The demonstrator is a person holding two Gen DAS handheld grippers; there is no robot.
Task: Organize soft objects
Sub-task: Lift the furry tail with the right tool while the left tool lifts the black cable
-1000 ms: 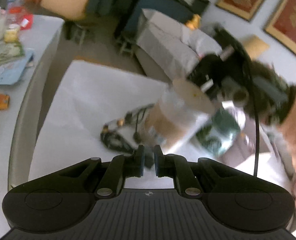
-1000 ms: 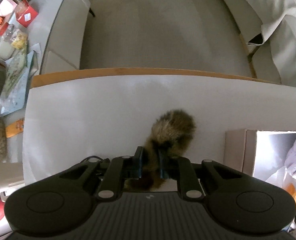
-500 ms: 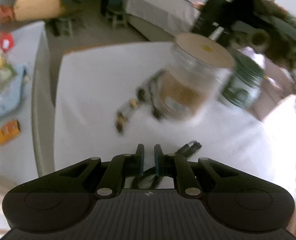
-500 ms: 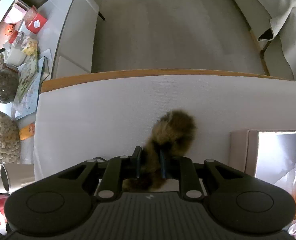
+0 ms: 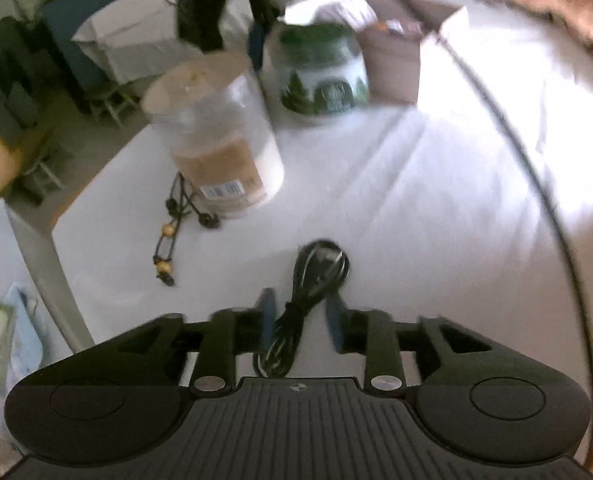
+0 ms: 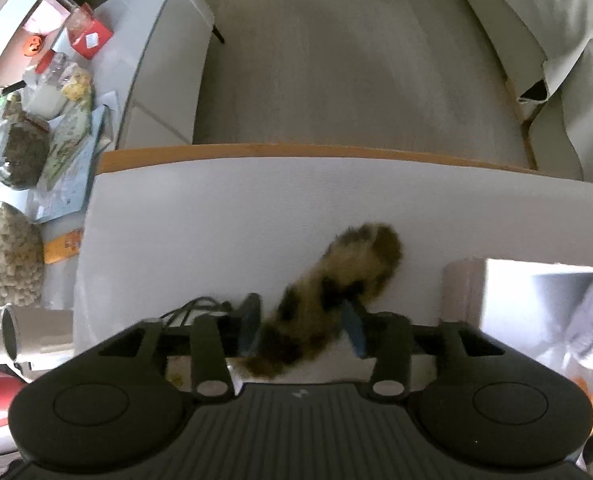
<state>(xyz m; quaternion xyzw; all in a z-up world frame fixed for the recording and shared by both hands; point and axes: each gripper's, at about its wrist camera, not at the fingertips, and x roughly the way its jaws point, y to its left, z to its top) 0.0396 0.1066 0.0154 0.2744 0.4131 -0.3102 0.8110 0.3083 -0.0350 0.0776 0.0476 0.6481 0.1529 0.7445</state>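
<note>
Furry tail [image 6: 336, 292] between spread right tool [image 6: 302, 326] fingers, slanting right.

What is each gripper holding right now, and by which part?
Nothing is clamped. The open left gripper straddles the black cable bundle; the open right gripper brackets the furry tail near its lower end.

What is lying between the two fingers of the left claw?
In the left wrist view, a bundled black cable lies on the white tablecloth between the open fingers of the left claw, not yet gripped.
</note>
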